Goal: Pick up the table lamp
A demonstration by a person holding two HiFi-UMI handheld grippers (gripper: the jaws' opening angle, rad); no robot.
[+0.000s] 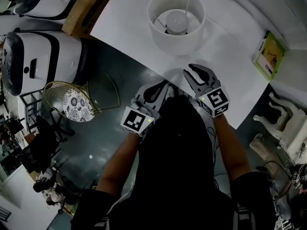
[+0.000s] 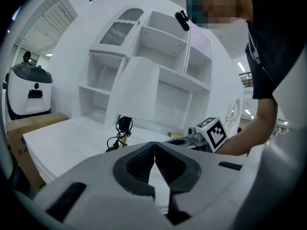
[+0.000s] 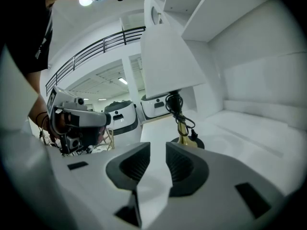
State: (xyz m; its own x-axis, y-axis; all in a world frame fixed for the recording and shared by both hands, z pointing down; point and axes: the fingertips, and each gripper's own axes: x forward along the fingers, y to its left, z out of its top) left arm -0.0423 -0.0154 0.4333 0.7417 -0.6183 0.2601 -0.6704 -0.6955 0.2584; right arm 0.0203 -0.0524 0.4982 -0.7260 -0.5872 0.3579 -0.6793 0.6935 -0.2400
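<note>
Since the table lamp [image 1: 176, 20] stands upright on the white table [image 1: 124, 28], ahead of both grippers and between their two lines, the coming move is judged to turn on its stem. In the right gripper view the thin brass stem [image 3: 183, 128] and the dark round base [image 3: 188, 143] are seen a little right of the jaw line. In the left gripper view the lamp is seen left of the jaw line. The long axis of the lamp is vertical, so a grip from the side, below the shade [image 3: 170, 61], seems to be needed.

In the head view the right gripper [image 1: 191, 71] is placed nearer to the lamp than the left gripper [image 1: 160, 87]. The left gripper is clenched, its tips touching, and nothing is held. The right gripper is closed almost fully; only a thin slit is left between the pads, and nothing is in it. It is judged that one must be opened before the stem can be taken.

A black cord [image 3: 175, 104] is wound around the stem and may be caught together with it. The wide shade hangs over the stem. A white shelf unit [image 2: 158, 47] stands close behind. No object is seen on the table between the grippers and the lamp. A green card [image 1: 269, 54] lies well apart at the right edge, and a white machine [image 1: 38, 61] and a wire stand [image 1: 72, 99] are on the floor at the left.
</note>
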